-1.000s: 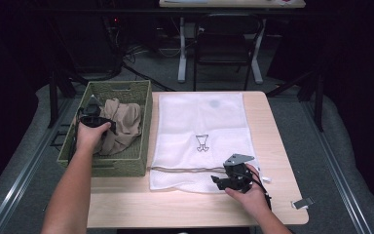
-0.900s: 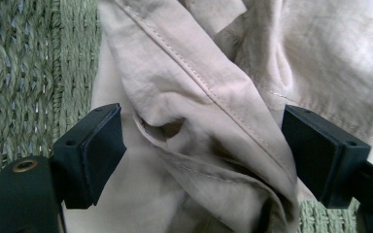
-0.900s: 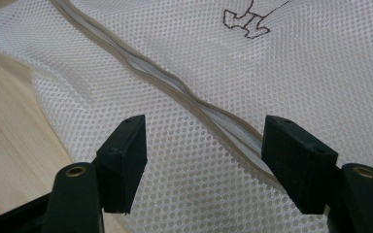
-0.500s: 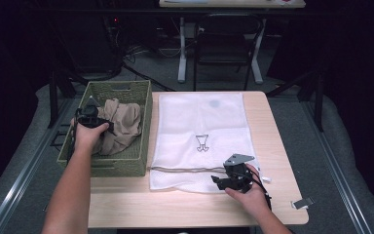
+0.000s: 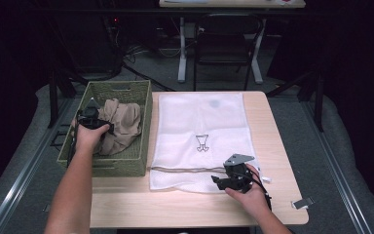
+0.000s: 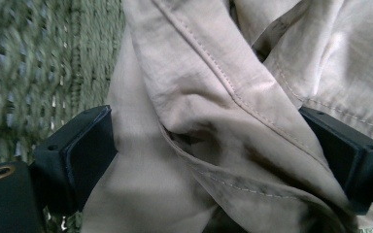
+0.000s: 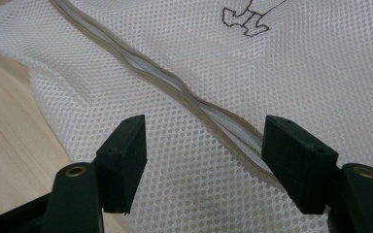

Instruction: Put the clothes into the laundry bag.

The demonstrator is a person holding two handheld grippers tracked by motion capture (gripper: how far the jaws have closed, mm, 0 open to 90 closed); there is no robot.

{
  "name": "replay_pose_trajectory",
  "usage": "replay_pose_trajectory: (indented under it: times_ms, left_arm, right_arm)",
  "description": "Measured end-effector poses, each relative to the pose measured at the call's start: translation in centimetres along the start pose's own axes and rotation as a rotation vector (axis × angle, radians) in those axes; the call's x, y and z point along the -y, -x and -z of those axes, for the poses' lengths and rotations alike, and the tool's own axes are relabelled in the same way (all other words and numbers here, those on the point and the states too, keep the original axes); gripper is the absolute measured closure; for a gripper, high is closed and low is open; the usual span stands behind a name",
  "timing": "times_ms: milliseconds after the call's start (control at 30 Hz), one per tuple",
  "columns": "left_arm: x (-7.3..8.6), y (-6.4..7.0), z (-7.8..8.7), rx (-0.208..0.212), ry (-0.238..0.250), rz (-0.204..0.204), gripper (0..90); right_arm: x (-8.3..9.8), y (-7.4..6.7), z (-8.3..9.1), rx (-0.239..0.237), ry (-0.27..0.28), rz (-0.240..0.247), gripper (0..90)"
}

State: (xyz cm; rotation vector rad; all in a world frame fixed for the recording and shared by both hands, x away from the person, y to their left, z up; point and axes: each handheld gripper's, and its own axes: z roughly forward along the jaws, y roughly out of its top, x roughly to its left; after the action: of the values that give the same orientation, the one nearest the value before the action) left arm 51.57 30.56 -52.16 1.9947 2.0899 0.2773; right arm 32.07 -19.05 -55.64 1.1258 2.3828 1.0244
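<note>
- My right gripper (image 5: 218, 181) sits nearest me, low over the near edge of the white mesh laundry bag (image 5: 202, 122). Jaws stand wide apart with nothing pinched; in the right gripper view the bag's zipper (image 7: 194, 99) runs diagonally between them, slightly twisted.
- The bag lies flat on the wooden table (image 5: 185, 209), its zipper end toward me, a small printed figure (image 5: 202, 142) at its middle.
- To my left, the green woven basket (image 5: 119, 165) stands just beside the bag, on the table's left edge.
- My left gripper (image 5: 91, 118) is down inside the basket, against the beige garment (image 5: 121, 124). Jaws have just been opening and now stand wide; in the left gripper view a seamed fold of the cloth (image 6: 199, 111) lies between the pads (image 6: 85, 145), touching them but not squeezed.
- Judgement: step in hand is taking hold of the garment to lift it out toward the bag.
- To do it well: push the jaws deeper over the thick seamed fold before closing, so the grip takes several layers, not one slippery edge.
- Keep the pad clear of the basket weave on the left, or the basket may lift too.
- Right gripper should catch the bag's upper layer beside the zipper and hold the mouth open; whether the zipper is undone I cannot tell.
- Farther off: dark floor, a chair (image 5: 226, 44), table legs.
</note>
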Motion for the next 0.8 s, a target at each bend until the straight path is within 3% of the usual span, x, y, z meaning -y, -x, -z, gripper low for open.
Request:
replay_pose_trajectory:
  times_ms: [700, 800]
  left_arm:
    - [0.1, -0.6, -1.4, 0.085, -0.035, 0.033, 7.6]
    - [0.0, -0.4, -1.5, 0.087, -0.04, 0.021, 7.7]
  right_arm:
    - [0.0, -0.1, -0.1, 0.001, -0.002, -0.002, 32.8]
    - [0.0, -0.1, -0.1, 0.0, -0.001, 0.0, 32.8]
